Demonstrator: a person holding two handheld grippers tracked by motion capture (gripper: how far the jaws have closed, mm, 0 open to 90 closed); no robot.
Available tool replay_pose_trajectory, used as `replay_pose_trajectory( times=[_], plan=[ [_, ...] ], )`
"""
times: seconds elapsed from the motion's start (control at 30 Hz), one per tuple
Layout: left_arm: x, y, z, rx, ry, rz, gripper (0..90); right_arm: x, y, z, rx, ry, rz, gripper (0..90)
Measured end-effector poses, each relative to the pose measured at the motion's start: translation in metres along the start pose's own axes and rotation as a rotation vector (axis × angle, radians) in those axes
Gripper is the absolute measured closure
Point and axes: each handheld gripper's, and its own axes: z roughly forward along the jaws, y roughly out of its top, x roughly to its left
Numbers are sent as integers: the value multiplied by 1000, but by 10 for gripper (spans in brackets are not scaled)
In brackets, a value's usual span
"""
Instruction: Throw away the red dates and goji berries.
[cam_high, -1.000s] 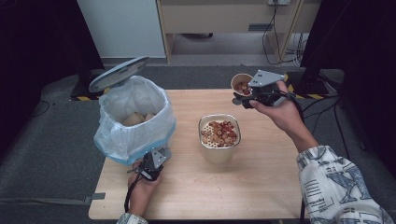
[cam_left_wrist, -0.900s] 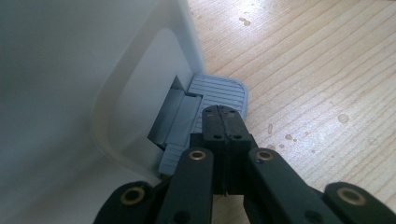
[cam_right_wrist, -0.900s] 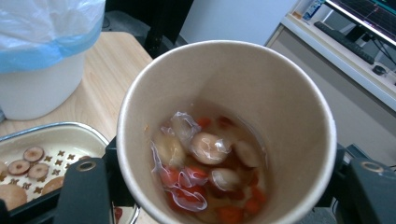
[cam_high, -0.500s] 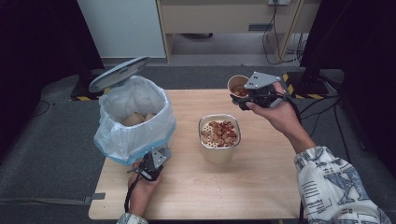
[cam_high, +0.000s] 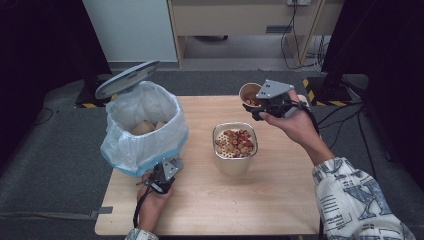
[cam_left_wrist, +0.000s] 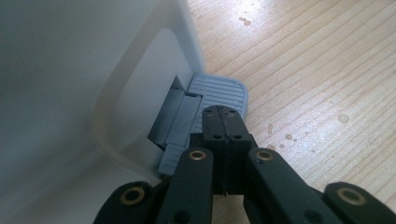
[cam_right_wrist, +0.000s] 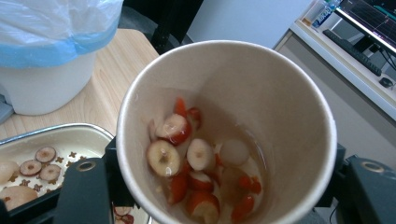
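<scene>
A brown paper cup (cam_high: 248, 93) holding red and pale fruit slices in liquid (cam_right_wrist: 196, 168) hangs above the table's far right part, with my right gripper (cam_high: 252, 104) shut on its sides (cam_right_wrist: 226, 189). Below and nearer stands a metal strainer tub (cam_high: 235, 161) filled with similar slices (cam_right_wrist: 39, 165). At the left is a white pedal bin (cam_high: 142, 125) lined with a plastic bag, its lid (cam_high: 127, 78) raised. My left gripper (cam_high: 159, 174) rests at the bin's base, its jaws shut with nothing between them (cam_left_wrist: 222, 114), the tips over the grey foot pedal (cam_left_wrist: 219, 91).
The wooden table (cam_high: 280, 200) has bare room at the front and right, with some water drops near the pedal (cam_left_wrist: 343, 117). Beyond the far edge lie dark floor, cables and a cabinet (cam_high: 240, 20).
The right gripper has drifted slightly to the left with the cup. The left gripper and the bin lid have stayed as they were.
</scene>
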Motion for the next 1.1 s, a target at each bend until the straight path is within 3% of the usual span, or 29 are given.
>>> replay_pose_trajectory(
  times=[0.47,0.9,1.1],
  plan=[
    [0,0,0,1,1,0,894,4,3,-2,8,-17,-45,320],
    [0,0,0,0,1,-1,894,14,11,-3,38,-59,-195,320],
    [0,0,0,0,1,-1,894,15,14,-3,44,-61,-229,321]
  ],
)
